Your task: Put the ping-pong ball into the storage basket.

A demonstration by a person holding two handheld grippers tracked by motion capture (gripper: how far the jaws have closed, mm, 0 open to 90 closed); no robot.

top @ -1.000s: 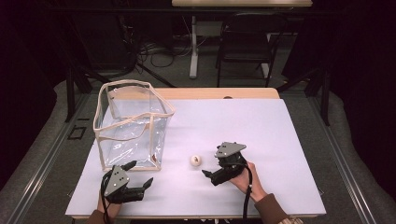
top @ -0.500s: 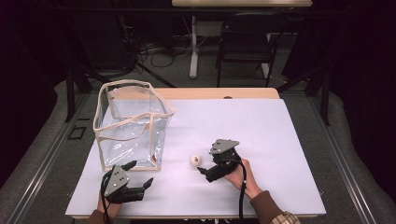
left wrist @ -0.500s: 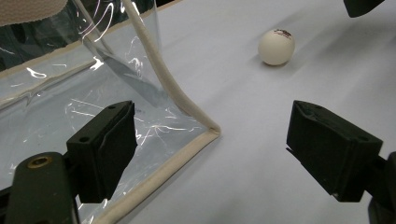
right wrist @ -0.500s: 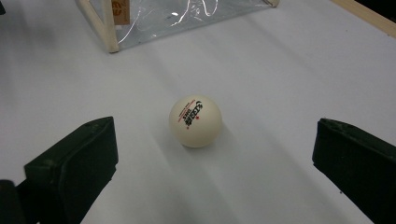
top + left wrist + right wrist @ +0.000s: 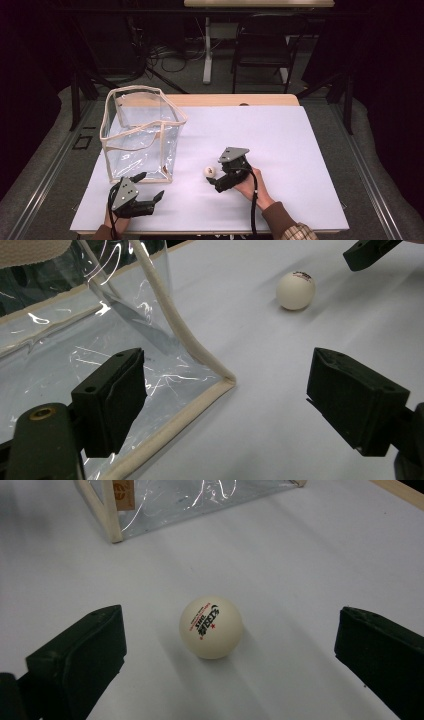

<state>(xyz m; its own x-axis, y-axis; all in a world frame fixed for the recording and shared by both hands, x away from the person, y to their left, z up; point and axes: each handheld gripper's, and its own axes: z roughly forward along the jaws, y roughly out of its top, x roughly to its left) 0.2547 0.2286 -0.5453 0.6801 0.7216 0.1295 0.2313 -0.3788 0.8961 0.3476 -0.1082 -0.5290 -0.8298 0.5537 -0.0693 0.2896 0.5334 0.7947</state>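
The white table surface (image 5: 280, 145) is brightly and evenly lit from above, while the surrounding room is left in deep shadow. Glare streaks are seen on the clear plastic bag (image 5: 75, 340). A soft shadow is cast beside the ball (image 5: 211, 627). The high view is rendered slightly soft and grainy.

Dark room, black chair (image 5: 260, 50) behind white table (image 5: 300, 150)
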